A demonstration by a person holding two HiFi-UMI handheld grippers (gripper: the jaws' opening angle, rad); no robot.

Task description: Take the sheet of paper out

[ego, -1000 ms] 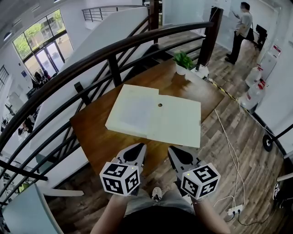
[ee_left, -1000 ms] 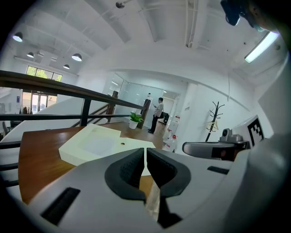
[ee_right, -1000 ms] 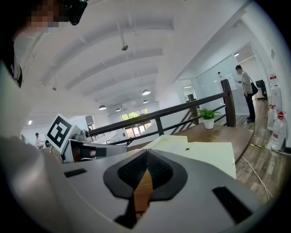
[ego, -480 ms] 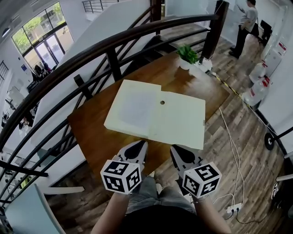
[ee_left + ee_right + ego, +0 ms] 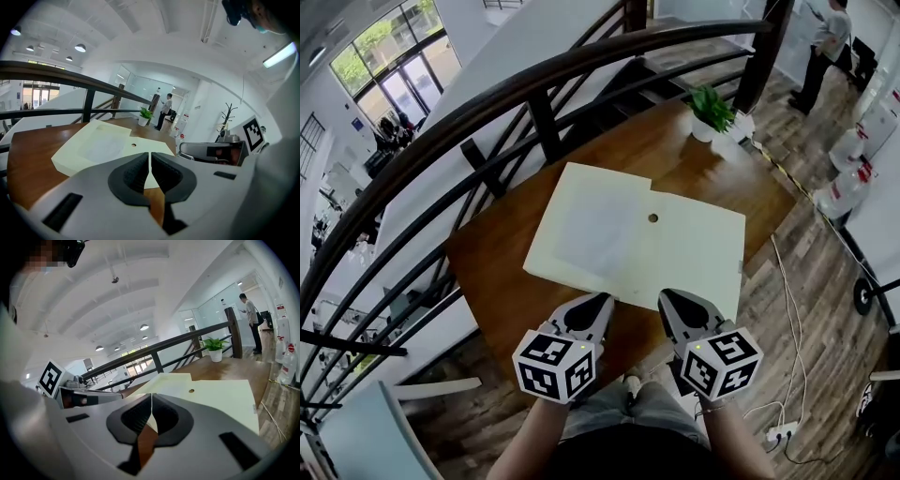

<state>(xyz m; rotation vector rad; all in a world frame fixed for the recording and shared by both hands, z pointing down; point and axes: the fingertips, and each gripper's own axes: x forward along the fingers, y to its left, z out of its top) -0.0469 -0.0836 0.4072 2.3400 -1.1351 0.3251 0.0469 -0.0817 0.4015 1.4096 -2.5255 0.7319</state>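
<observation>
A large pale cream paper folder (image 5: 675, 258) lies flat on the brown wooden table (image 5: 497, 272), with a small round hole (image 5: 652, 217) near its middle. Its left half (image 5: 600, 225) looks slightly raised, like a sheet lying on top. The folder also shows in the left gripper view (image 5: 98, 147) and the right gripper view (image 5: 215, 399). My left gripper (image 5: 600, 300) and right gripper (image 5: 667, 296) hover side by side at the folder's near edge. Both are shut with nothing between the jaws, as seen up close on the left gripper (image 5: 150, 159) and right gripper (image 5: 152, 401).
A potted plant (image 5: 712, 112) stands at the table's far corner. A dark railing (image 5: 534, 89) curves behind the table. A person (image 5: 830, 37) stands far off at the top right, near water bottles (image 5: 839, 192). Cables (image 5: 783, 309) and a power strip (image 5: 778, 433) lie on the floor at right.
Both grippers have moved forward and a little down, from short of the table to the folder's near edge. Their jaws stay shut. The folder has not moved.
</observation>
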